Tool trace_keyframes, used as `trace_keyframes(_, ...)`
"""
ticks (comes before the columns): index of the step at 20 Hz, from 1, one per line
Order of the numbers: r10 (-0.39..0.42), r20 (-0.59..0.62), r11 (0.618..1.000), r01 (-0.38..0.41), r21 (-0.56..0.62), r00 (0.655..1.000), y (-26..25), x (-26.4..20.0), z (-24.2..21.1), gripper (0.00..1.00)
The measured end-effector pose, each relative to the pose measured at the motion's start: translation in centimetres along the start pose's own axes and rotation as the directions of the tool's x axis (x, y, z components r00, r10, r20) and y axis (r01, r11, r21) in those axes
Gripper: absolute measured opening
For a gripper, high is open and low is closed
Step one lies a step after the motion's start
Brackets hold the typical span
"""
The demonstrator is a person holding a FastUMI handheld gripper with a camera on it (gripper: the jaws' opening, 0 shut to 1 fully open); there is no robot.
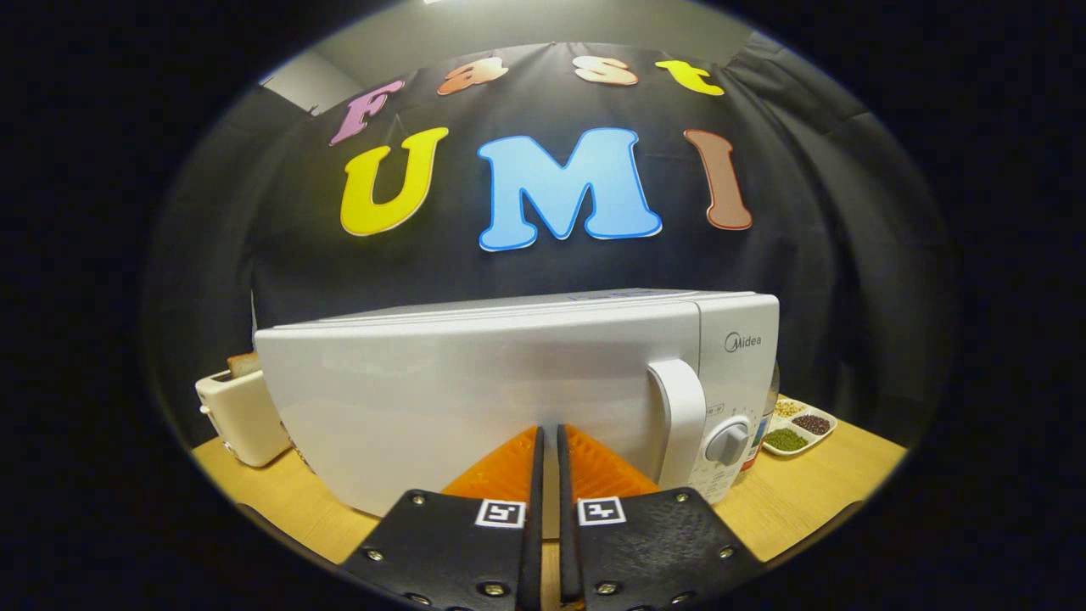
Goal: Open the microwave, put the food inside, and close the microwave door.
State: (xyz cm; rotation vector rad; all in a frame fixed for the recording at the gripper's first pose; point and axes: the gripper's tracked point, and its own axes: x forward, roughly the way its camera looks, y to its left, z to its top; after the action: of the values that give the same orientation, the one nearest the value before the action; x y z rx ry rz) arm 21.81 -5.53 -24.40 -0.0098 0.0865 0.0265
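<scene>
A white microwave (475,382) stands on the wooden table with its door closed. Its vertical handle (683,416) and a round knob (728,443) sit on its right side. My gripper (548,431) is shut with nothing between its fingers. The fingertips are close to or touching the lower middle of the door, left of the handle.
A cream toaster (242,412) with a slice of bread (243,365) in it stands left of the microwave. To the right, a divided white dish (797,428) holds beans and seeds, with a bottle (759,428) behind the microwave's corner. The wooden table (814,484) extends right.
</scene>
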Motion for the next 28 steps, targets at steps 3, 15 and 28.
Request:
trace_keyframes(3, -0.021, 0.002, 0.997, 0.021, -0.077, 1.000, 0.2, -0.2, -0.2, 0.13)
trace_keyframes(15, 0.025, 0.119, 0.999, -0.020, -0.040, 0.993, 3.1, -17.1, 14.9, 0.12)
trace_keyframes(28, 0.037, 0.245, 0.998, -0.024, -0.056, 0.969, 5.1, -28.3, 25.5, 0.14)
